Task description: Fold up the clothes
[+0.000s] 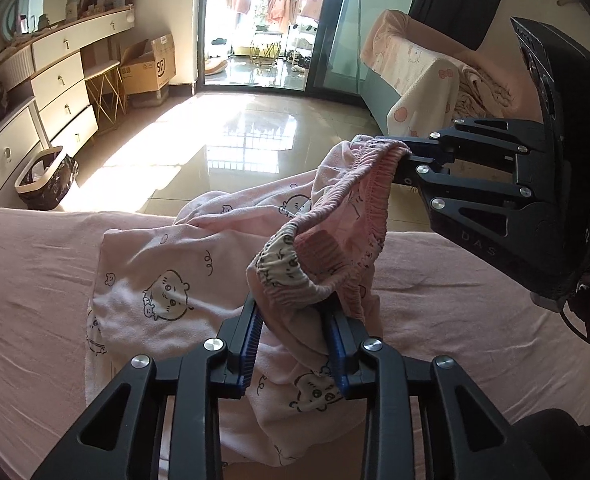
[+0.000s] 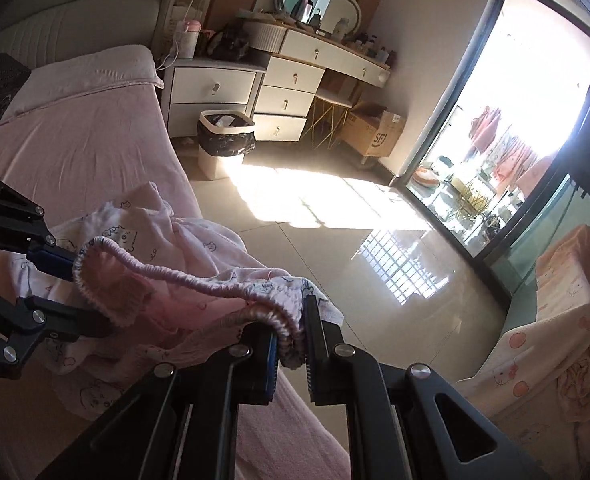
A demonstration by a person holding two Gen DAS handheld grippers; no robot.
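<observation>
A pair of pink pyjama trousers (image 1: pixel 167 280) with cartoon prints lies bunched on the pink bed sheet (image 1: pixel 35 280). Its elastic waistband (image 1: pixel 359 184) is lifted and stretched between my two grippers. My left gripper (image 1: pixel 295 320) is shut on the near end of the waistband. My right gripper (image 1: pixel 403 160) comes in from the right and is shut on the far end. In the right wrist view the right gripper (image 2: pixel 291 344) pinches the waistband (image 2: pixel 167 276), and the left gripper (image 2: pixel 69 284) holds its other end at the left. The trouser legs (image 2: pixel 143 220) hang down onto the bed.
The bed edge (image 1: pixel 75 212) borders a glossy tiled floor (image 1: pixel 235 140). A bin (image 1: pixel 47 180) and a white dresser (image 1: pixel 55 80) stand at the left. A cardboard box (image 1: pixel 151 68) is by the balcony door. A chair with pink towels (image 1: pixel 423 80) stands at the right.
</observation>
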